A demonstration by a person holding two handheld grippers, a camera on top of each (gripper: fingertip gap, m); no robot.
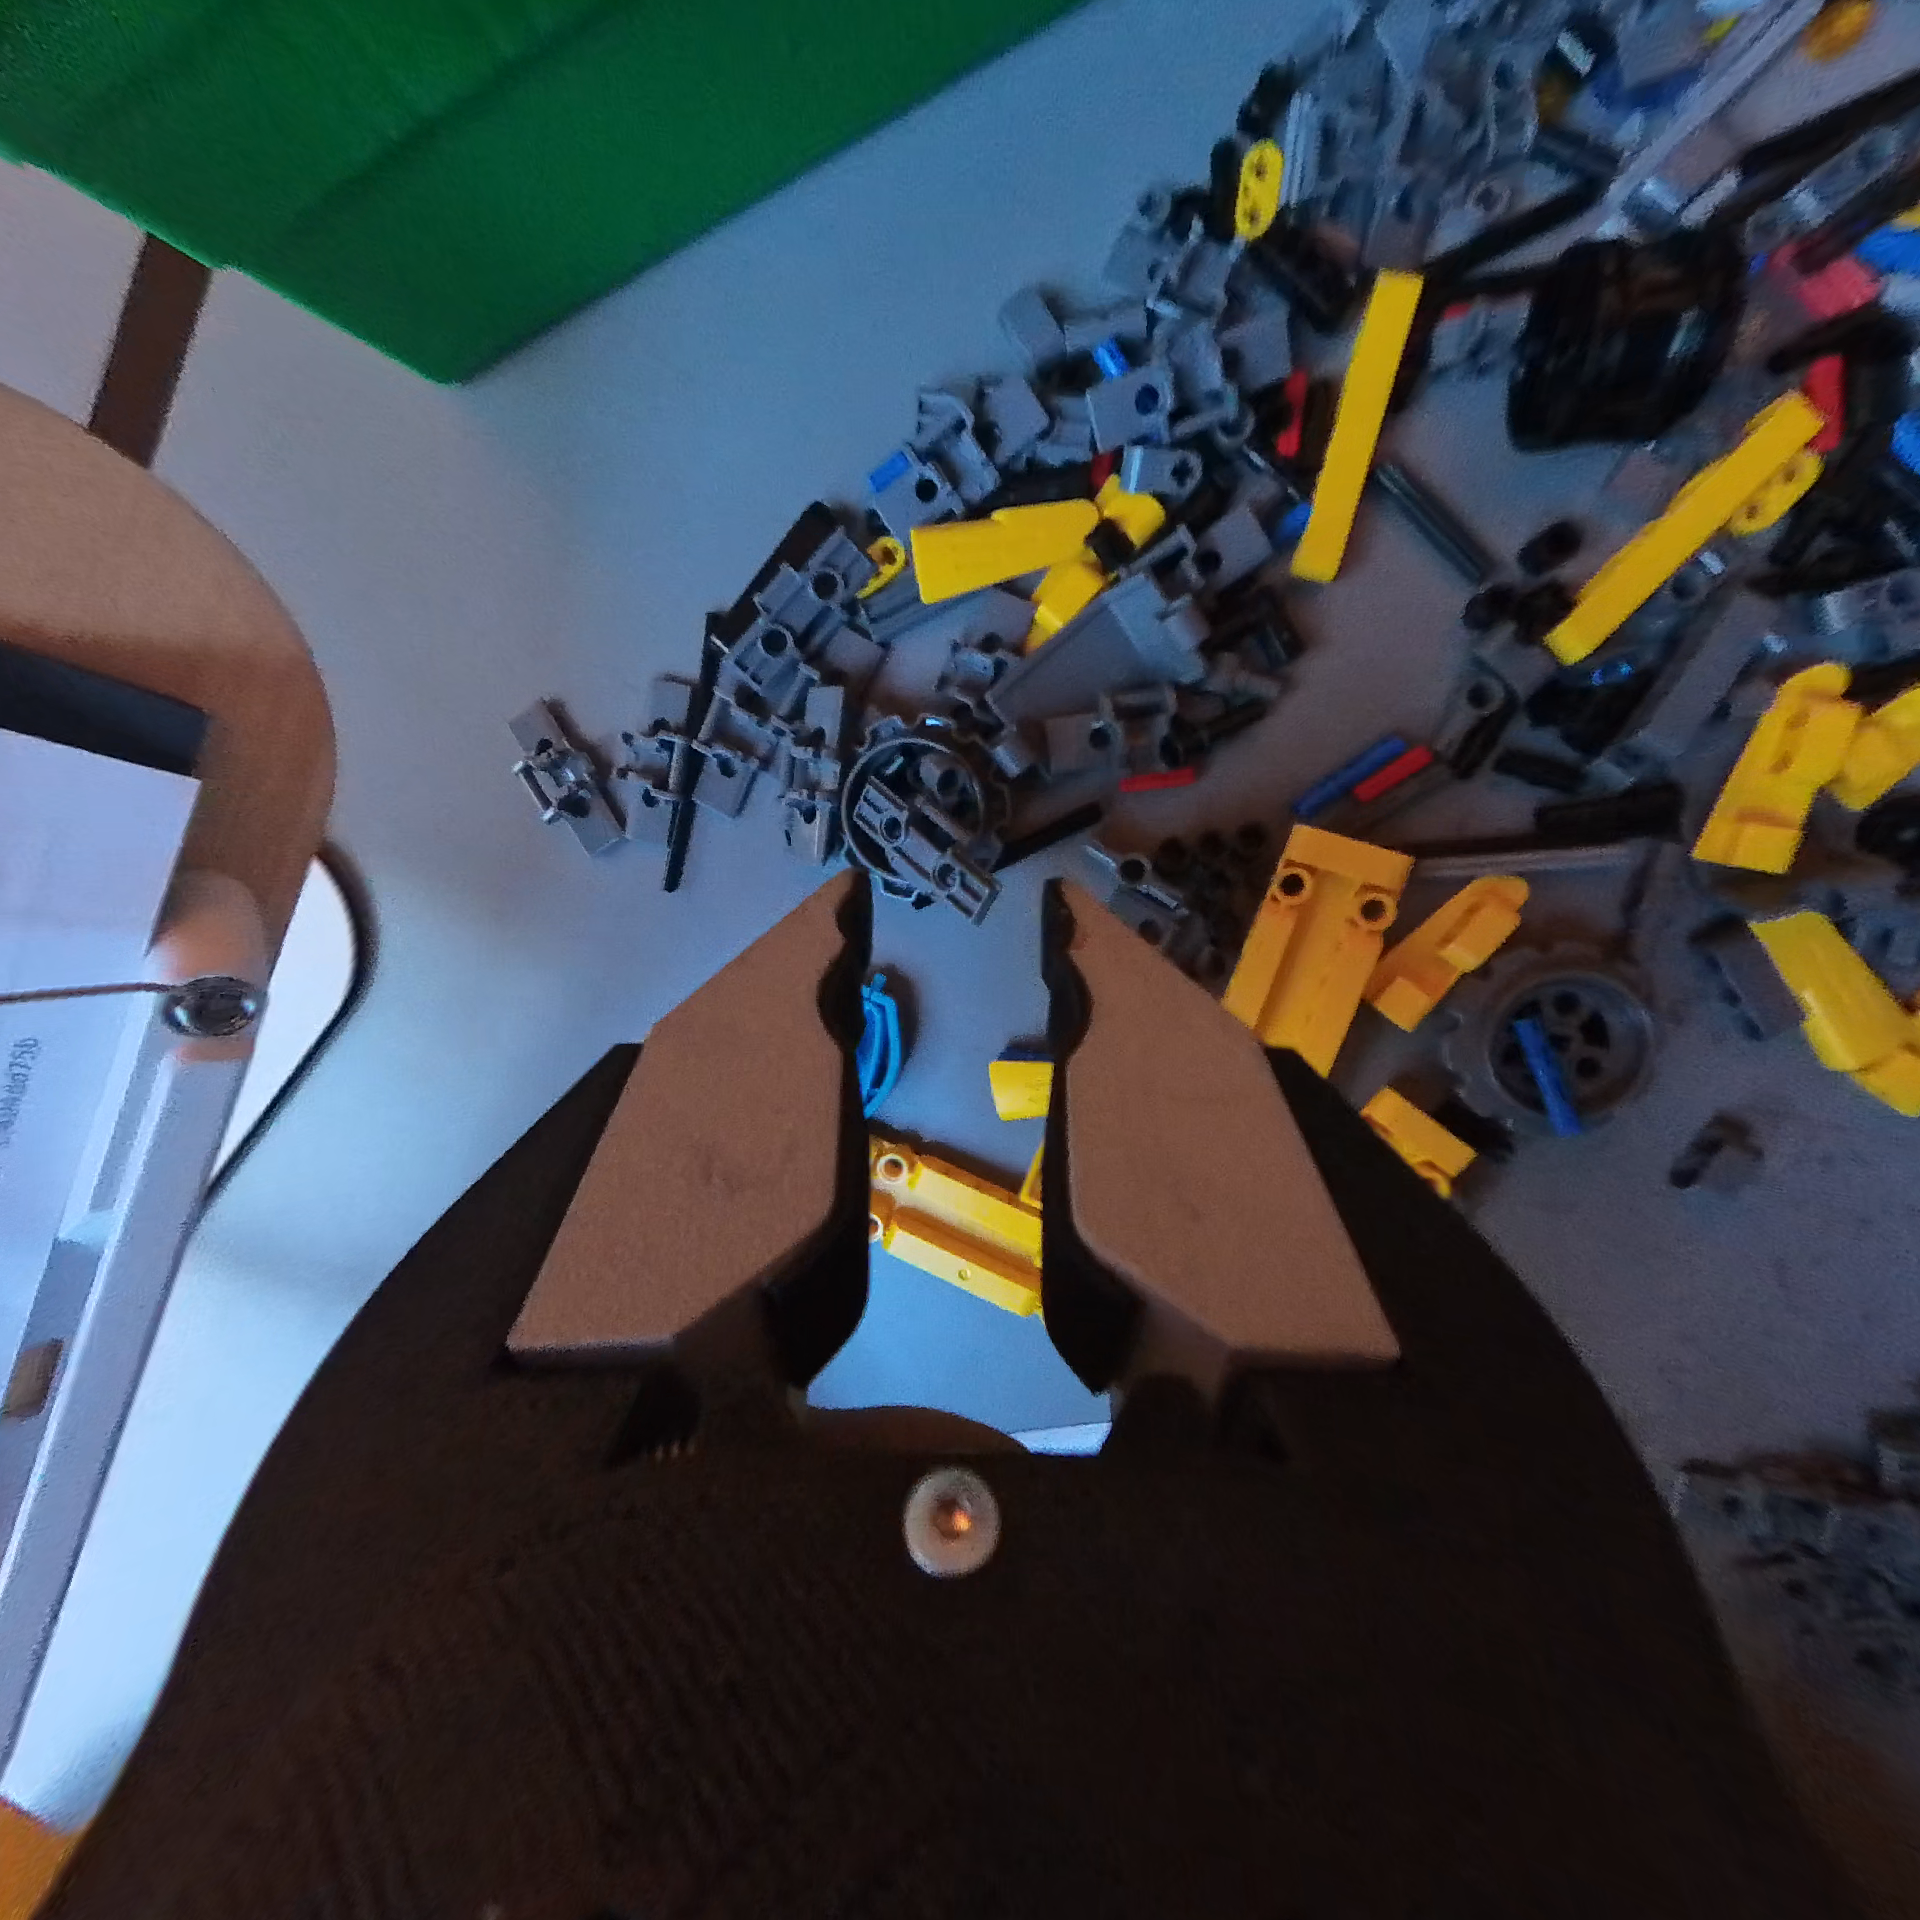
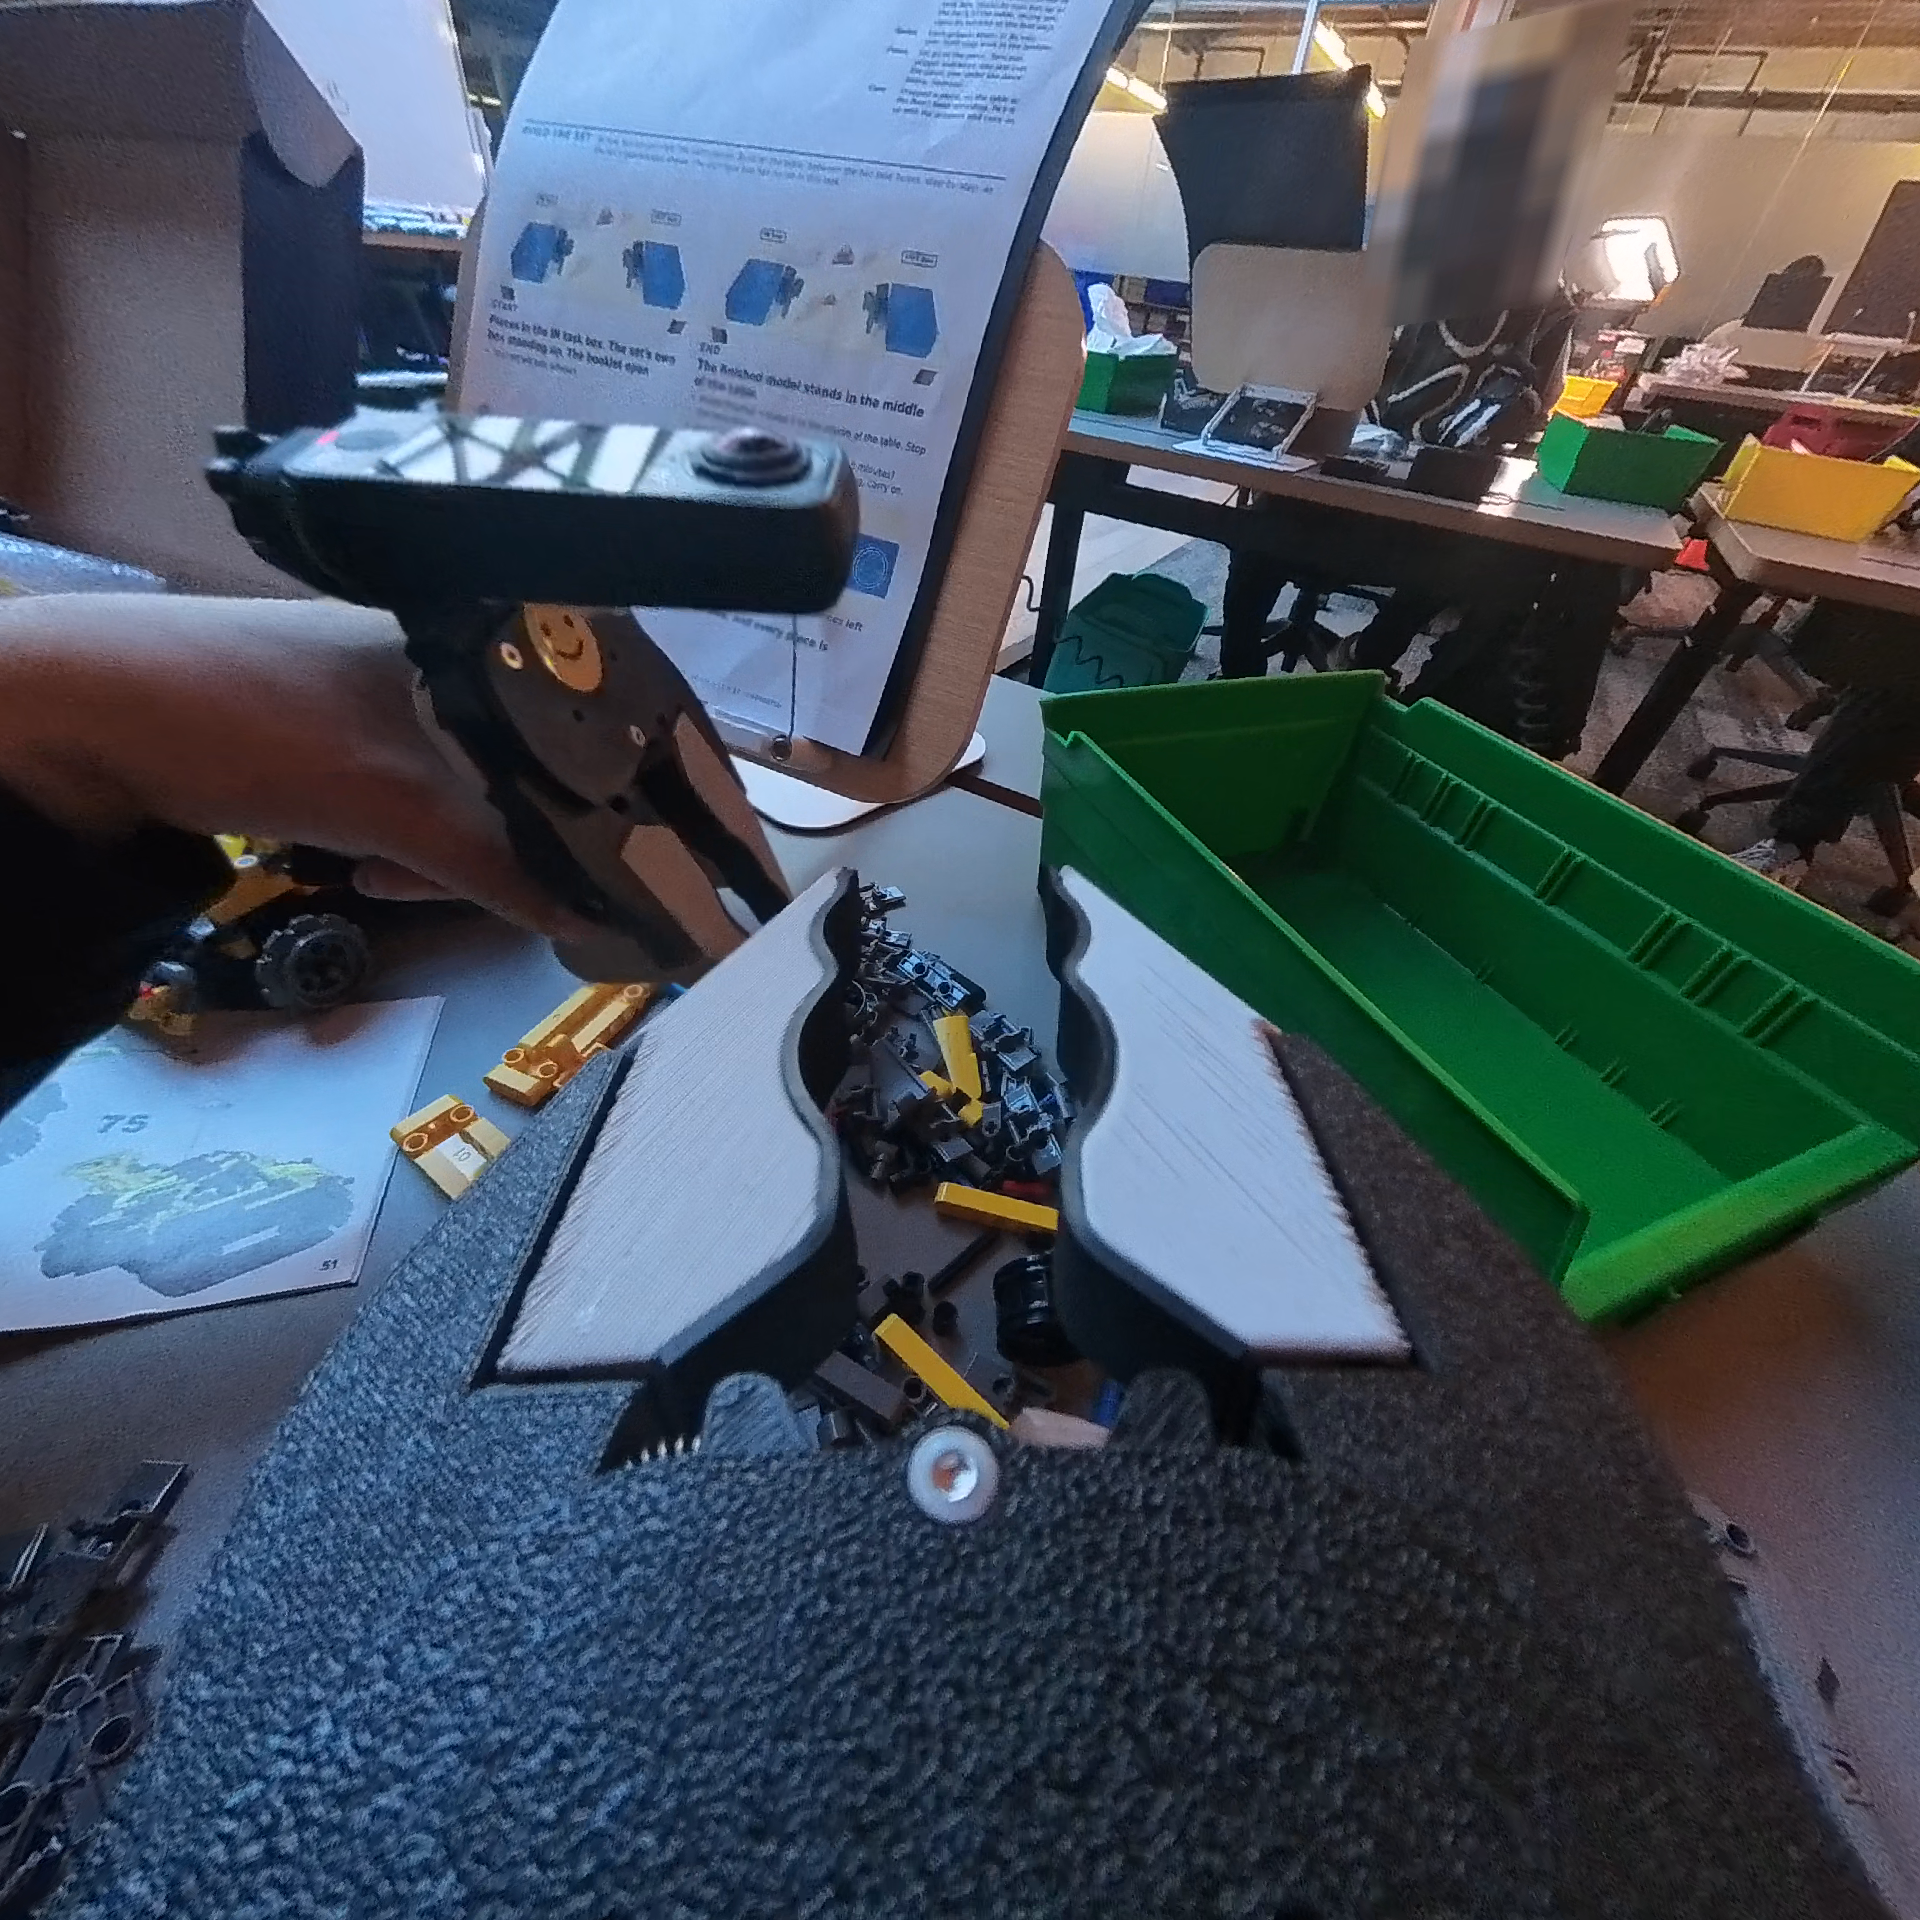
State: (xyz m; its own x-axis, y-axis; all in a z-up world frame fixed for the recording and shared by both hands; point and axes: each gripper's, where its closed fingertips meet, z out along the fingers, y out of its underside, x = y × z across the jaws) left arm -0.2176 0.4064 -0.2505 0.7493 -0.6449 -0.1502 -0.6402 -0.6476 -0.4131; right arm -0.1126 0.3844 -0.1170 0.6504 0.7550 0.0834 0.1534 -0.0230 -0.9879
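My left gripper (image 1: 956,899) is open and empty, pointing down at the table just short of a pile of grey, black and yellow building pieces (image 1: 1195,582). A small blue curved piece (image 1: 878,1049) lies by its left finger, a yellow beam (image 1: 956,1216) lies between the fingers lower down, and a grey round ring piece (image 1: 920,800) sits just past the tips. My right gripper (image 2: 951,894) is open and empty above the same pile (image 2: 935,1091). The left gripper also shows in the right wrist view (image 2: 665,852), held in a hand (image 2: 260,748).
A green bin (image 2: 1455,966) lies tipped on its side to the right of the pile. A wooden stand with a printed sheet (image 2: 769,343) stands behind. An open booklet (image 2: 197,1174), a partly built yellow-and-black model (image 2: 281,945) and loose yellow beams (image 2: 566,1039) lie left. The gap from one gripper's tips to the other's is roughly 15 cm.
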